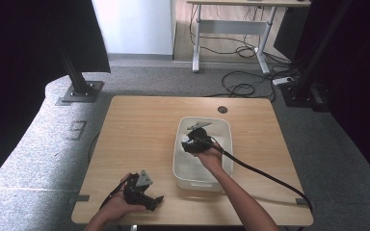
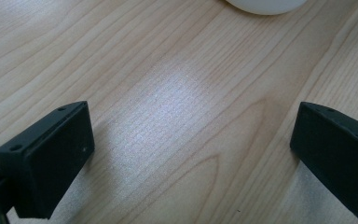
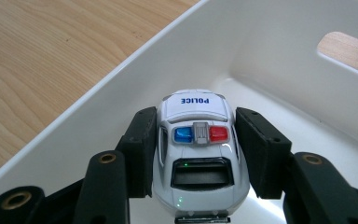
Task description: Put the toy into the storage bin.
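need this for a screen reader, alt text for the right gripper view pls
A white toy police car with blue and red roof lights is clamped between the two black jaws of the right hand-held gripper, inside a white plastic bin. The light wooden table shows beyond the bin's wall.

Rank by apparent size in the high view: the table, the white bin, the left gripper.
1. Table.
2. White bin.
3. Left gripper.
The gaps are wide, so camera distance does not change the order.
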Available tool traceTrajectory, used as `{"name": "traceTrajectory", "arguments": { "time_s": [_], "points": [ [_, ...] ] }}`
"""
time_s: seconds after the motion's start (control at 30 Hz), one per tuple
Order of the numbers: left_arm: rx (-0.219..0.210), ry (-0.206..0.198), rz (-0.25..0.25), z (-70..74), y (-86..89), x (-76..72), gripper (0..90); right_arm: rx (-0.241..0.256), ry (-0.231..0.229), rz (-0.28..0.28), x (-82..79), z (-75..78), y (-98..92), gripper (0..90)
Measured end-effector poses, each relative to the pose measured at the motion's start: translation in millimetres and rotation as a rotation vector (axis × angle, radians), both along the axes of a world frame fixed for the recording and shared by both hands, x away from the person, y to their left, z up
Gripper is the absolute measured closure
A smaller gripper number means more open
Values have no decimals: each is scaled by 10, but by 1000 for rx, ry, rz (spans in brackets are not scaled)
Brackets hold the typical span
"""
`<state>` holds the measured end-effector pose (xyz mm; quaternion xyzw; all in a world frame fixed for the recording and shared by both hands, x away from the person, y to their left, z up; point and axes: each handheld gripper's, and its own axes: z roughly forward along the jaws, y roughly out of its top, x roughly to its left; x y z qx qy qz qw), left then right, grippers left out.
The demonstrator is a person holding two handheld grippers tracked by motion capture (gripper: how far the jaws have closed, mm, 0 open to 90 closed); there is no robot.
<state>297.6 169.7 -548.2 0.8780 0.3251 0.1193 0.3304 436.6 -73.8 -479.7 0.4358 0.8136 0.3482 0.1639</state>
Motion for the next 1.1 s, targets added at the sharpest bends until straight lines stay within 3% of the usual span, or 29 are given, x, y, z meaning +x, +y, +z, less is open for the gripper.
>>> {"name": "traceTrajectory", "arguments": {
  "time_s": [0.47,1.1],
  "points": [
    [0,-1,-1,0,-1,1,0,-18,22,-14,32,-59,10,502],
    [1,0,1,0,-4,0,0,-51,117,-11,138,-260,34,501]
  ]
}}
